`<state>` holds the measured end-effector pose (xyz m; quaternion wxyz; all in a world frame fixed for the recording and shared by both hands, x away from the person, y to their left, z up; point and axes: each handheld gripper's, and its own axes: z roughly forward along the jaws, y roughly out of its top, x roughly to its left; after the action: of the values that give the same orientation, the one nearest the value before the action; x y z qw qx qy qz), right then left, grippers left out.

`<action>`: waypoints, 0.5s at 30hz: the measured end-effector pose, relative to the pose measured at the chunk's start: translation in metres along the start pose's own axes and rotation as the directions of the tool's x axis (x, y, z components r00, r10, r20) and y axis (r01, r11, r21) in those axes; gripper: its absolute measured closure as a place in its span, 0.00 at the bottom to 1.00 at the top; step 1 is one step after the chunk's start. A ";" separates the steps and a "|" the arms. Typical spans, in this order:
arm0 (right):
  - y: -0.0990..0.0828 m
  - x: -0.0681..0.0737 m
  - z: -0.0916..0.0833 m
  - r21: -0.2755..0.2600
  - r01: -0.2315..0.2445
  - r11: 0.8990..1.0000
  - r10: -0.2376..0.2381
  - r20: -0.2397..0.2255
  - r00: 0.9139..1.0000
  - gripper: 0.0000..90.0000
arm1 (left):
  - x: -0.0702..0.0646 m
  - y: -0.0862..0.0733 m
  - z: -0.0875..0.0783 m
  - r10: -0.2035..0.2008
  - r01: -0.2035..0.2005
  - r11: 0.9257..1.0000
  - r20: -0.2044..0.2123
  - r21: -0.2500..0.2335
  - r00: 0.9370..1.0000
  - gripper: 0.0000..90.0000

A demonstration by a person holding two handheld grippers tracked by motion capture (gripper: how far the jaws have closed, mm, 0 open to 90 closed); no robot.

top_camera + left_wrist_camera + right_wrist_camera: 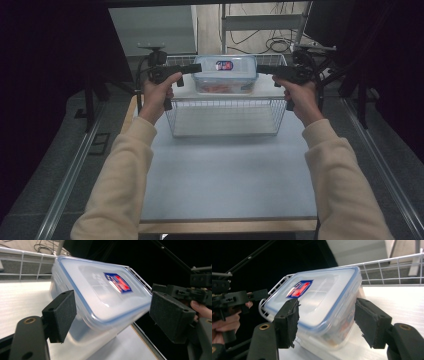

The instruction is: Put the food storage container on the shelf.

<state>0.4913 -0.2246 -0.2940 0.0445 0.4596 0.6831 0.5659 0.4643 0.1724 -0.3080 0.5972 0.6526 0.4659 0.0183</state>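
A clear plastic container [225,75] with a blue-rimmed lid and a red and blue label rests on a white surface in the far part of a wire basket [225,117]. Something orange shows through its wall. My left gripper [196,68] reaches in at its left end and my right gripper [261,69] at its right end, both held level. In the left gripper view the container [100,295] lies between the open pads [62,312] of my left gripper [112,312] with gaps. The right gripper view shows the container [322,297] between the spread pads of my right gripper [329,321].
The basket stands at the far end of a pale grey table [225,175]. Its wire walls [392,267] rise behind the container. Dark curtains hang on both sides. Cables and a metal frame [260,22] lie beyond the table.
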 end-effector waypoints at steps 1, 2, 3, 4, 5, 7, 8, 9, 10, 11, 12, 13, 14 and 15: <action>-0.002 0.000 -0.004 0.004 0.014 1.000 -0.014 -0.003 1.000 0.40 | -0.003 -0.003 -0.004 0.011 -0.011 1.000 -0.001 0.002 1.000 0.24; -0.004 0.001 -0.008 0.006 0.026 1.000 -0.026 -0.010 1.000 0.40 | -0.006 -0.006 -0.008 0.025 -0.025 1.000 0.005 0.010 1.000 0.24; -0.007 0.001 -0.012 0.014 0.037 0.999 -0.037 -0.017 0.999 0.39 | -0.009 -0.010 -0.011 0.028 -0.028 1.000 0.016 0.012 0.999 0.24; -0.010 0.002 -0.015 0.018 0.052 0.998 -0.052 -0.025 0.998 0.39 | -0.012 -0.015 -0.015 0.039 -0.039 0.999 0.023 0.013 0.999 0.24; -0.015 0.003 -0.018 0.022 0.064 0.998 -0.064 -0.030 0.998 0.38 | -0.015 -0.020 -0.018 0.051 -0.051 0.999 0.023 0.014 0.998 0.24; -0.032 0.005 -0.029 0.042 0.106 0.993 -0.104 -0.050 0.993 0.36 | -0.022 -0.030 -0.026 0.087 -0.087 0.996 0.017 0.016 0.996 0.24; -0.032 0.005 -0.029 0.042 0.106 0.993 -0.104 -0.050 0.993 0.36 | -0.025 -0.037 -0.030 0.104 -0.104 0.994 0.017 0.016 0.994 0.24; -0.047 0.005 -0.036 0.055 0.122 0.991 -0.118 -0.066 0.991 0.35 | -0.029 -0.051 -0.035 0.132 -0.132 0.991 0.001 0.023 0.991 0.24; -0.055 0.005 -0.039 0.062 0.127 0.990 -0.122 -0.070 0.990 0.35 | -0.031 -0.059 -0.037 0.132 -0.132 0.991 -0.001 0.029 0.991 0.24; -0.063 0.006 -0.042 0.067 0.135 0.989 -0.130 -0.074 0.989 0.34 | -0.031 -0.059 -0.037 0.132 -0.132 0.991 -0.001 0.029 0.991 0.24; -0.063 0.006 -0.042 0.067 0.135 0.989 -0.130 -0.074 0.989 0.34 | -0.031 -0.068 -0.039 0.130 -0.130 0.991 0.014 0.026 0.991 0.24; -0.079 0.007 -0.048 0.085 0.173 0.981 -0.168 -0.070 0.983 0.32 | -0.032 -0.077 -0.042 0.119 -0.120 0.992 0.022 0.026 0.993 0.24; -0.087 0.007 -0.051 0.088 0.187 0.978 -0.181 -0.070 0.981 0.32 | -0.032 -0.094 -0.046 0.120 -0.121 0.992 0.028 0.025 0.992 0.24; -0.087 0.007 -0.051 0.088 0.187 0.978 -0.181 -0.070 0.981 0.32 | -0.032 -0.094 -0.046 0.120 -0.121 0.992 0.028 0.025 0.992 0.24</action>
<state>0.4075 -0.2518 -0.3440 0.0541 0.3782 0.7496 0.5404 0.3643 0.1740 -0.3528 0.5926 0.6876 0.4178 0.0396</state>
